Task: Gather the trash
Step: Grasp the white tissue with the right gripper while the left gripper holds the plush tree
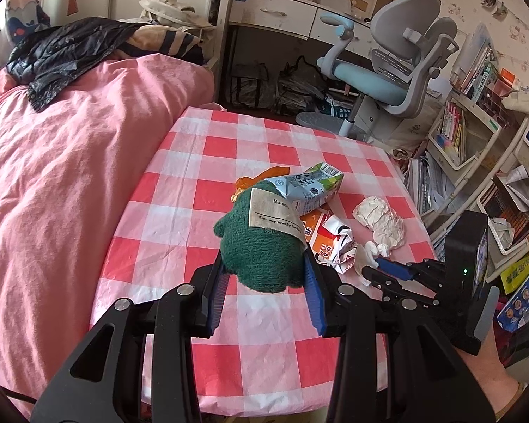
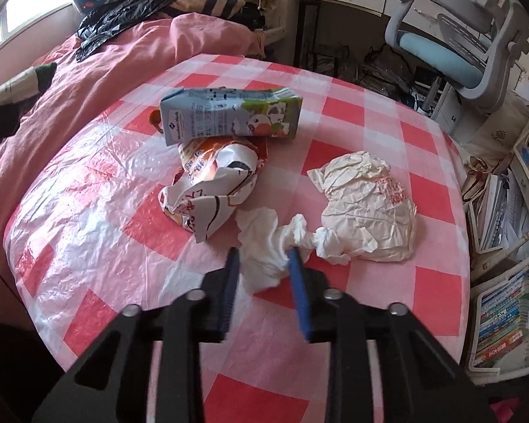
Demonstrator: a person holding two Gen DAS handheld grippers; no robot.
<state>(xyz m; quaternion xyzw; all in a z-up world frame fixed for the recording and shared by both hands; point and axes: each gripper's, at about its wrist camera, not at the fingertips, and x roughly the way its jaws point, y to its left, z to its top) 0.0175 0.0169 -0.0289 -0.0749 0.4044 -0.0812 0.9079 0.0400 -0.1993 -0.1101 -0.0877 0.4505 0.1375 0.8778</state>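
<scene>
The right gripper [image 2: 262, 259] has its blue fingers [image 2: 297, 275] spread either side of a crumpled white tissue [image 2: 264, 246] on the table; the jaws are apart with the tissue between them, the right pad touching or nearly touching its twisted end, so no squeeze is on it yet. The left gripper [image 1: 264, 264] is clamped on a dark green knitted thing [image 1: 261, 246] with a sewn cloth label (a glove or small pouch, I cannot tell which), held just over the near part of the table.

The tissue looks feather-light and soft, and will likely collapse flat under the pads; the bunched middle seems the better place to close, since the thin twisted end could slip out. Just beyond it lie a crumpled white paper wrapper [image 2: 366, 208] with red print, a scrunched orange-and-white snack packet [image 2: 211, 187], and a milk carton [image 2: 229, 116] on its side, resting partly on the packet. The carton should be stiff-sided and light if empty; the wrapper and packet will crackle and spring back.

The table wears a glossy red-and-white checked plastic cloth [image 2: 88, 211], probably slick. To the left sits a bed with pink bedding [image 1: 53, 158] and a black jacket [image 1: 63, 53]; behind stand a desk and blue-grey chair [image 1: 388, 70], with cluttered bookshelves [image 1: 469, 134] on the right
</scene>
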